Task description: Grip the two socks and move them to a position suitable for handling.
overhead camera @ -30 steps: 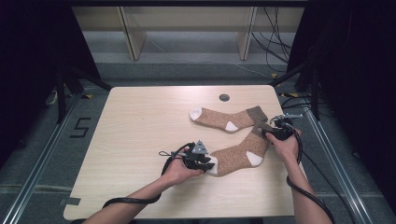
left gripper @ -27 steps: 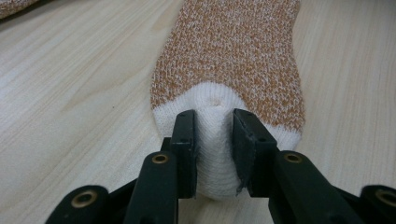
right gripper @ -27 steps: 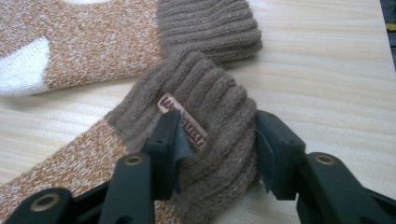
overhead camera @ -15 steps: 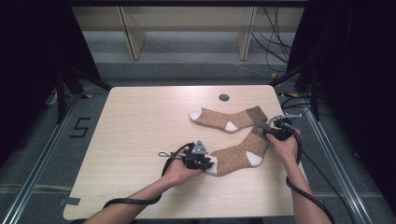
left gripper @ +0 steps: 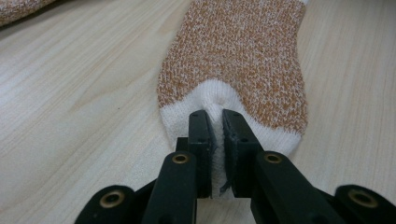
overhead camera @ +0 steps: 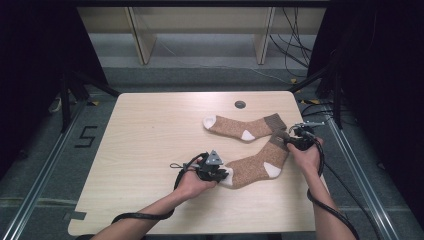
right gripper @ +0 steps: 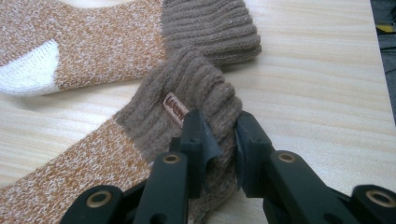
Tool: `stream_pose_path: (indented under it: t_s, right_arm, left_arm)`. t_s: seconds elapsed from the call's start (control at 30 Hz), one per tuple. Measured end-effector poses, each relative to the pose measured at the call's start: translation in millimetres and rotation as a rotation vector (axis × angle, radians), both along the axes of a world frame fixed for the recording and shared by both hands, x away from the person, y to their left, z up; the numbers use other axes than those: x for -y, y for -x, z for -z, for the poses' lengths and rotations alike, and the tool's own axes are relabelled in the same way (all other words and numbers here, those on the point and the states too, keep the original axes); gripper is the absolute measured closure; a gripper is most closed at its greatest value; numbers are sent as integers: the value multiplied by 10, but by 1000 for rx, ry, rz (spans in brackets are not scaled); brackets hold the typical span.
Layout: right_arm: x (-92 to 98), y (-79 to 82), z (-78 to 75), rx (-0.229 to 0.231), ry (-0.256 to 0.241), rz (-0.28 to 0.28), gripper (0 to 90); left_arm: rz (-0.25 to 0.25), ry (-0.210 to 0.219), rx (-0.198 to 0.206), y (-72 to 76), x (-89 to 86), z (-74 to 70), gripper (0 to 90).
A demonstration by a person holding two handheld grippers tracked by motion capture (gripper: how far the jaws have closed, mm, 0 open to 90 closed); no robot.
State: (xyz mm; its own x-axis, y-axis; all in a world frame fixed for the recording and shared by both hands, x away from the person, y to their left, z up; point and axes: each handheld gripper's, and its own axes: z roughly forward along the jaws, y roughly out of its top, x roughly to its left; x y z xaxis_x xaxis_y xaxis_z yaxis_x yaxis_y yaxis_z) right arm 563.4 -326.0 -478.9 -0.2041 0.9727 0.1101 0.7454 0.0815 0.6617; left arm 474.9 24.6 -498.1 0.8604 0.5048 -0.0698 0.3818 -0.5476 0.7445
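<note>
Two socks on the table (overhead camera: 150,150) – far sock (overhead camera: 245,127) behind near sock (overhead camera: 257,162), their cuffs touching at right

The right tongs (right gripper: 219,140) pinch the ribbed brown cuff of the near sock (right gripper: 140,140); a second sock (right gripper: 116,42) lies beyond it on the bench (right gripper: 317,70), cuffs touching.

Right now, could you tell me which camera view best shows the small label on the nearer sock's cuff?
The right gripper view: the label sits close up on the ribbed cuff of the nearer sock, just beyond the right gripper. The high view shows that cuff too small to make it out; the left gripper view shows the sock's white toe.
</note>
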Motion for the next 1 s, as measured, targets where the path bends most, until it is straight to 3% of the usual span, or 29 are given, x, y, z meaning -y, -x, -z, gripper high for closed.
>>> stream_pose_path:
  t_s: [0.17, 0.2, 0.23, 0.27, 0.3, 0.33, 0.47, 0.5, 0.53, 0.6, 0.63, 0.7, 0.73, 0.77, 0.8, 0.83, 0.87, 0.93, 0.97, 1.0]
  right_arm:
    - [23, 10, -8, 28, 18, -24, 772]
    - [8, 25, -32, 15, 7, -5, 773]
    - [8, 22, -35, 20, -2, -10, 774]
    - [4, 33, -47, 22, -1, -3, 774]
    - [13, 42, -58, 26, 5, -12, 775]
    - [-4, 45, -64, 29, -25, -3, 776]
    - [27, 61, -98, 83, 5, -36, 776]
    - [-20, 85, -109, 80, -44, 5, 776]
    - [16, 98, -151, 66, 0, -24, 776]
    - [5, 100, -147, 93, -8, -25, 776]
    - [4, 116, -168, 75, -7, -20, 776]
    - [-1, 126, -177, 83, -12, -32, 776]
    - [7, 122, -156, 110, -13, -38, 776]
    - [-26, 164, -194, 51, -40, -5, 776]
    - [13, 153, -203, 82, -1, -43, 775]
    - [-32, 171, -197, 75, -35, 3, 776]
    - [-55, 187, -206, 68, -57, 7, 775]
    - [-23, 179, -219, 103, -22, -50, 775]
    - [-36, 196, -238, 102, -3, -45, 776]
    - [-68, 212, -251, 102, -27, -45, 776]
  left_arm:
    - [-2, 9, -1, -1, -7, -13, 831]
    - [-14, 29, -6, 6, 3, -9, 832]
    - [-12, 27, -5, 5, -1, -14, 834]
    - [8, -1, 4, -9, -23, -33, 835]
    - [1, 15, 1, -6, -19, -34, 836]
    - [-1, 13, 1, -6, -22, -43, 836]
    - [0, 21, 5, -15, -50, -90, 838]
    - [-1, 22, 6, -17, -57, -101, 838]
    - [-5, 24, 8, -16, -66, -117, 839]
    - [-6, 29, 12, -18, -89, -147, 839]
    - [-13, 39, 14, -15, -94, -159, 839]
    - [-4, 31, 18, -21, -130, -191, 840]
    - [-15, 43, 19, -16, -135, -200, 840]
    - [-8, 29, 26, -23, -162, -223, 840]
    - [-8, 35, 22, -22, -168, -227, 840]
    - [-7, 35, 27, -22, -186, -243, 840]
    - [-9, 32, 29, -16, -200, -255, 840]
    - [-1, 26, 32, -1, -225, -279, 839]
    - [1, 25, 34, 15, -244, -295, 839]
    - [3, 23, 35, 25, -258, -306, 839]
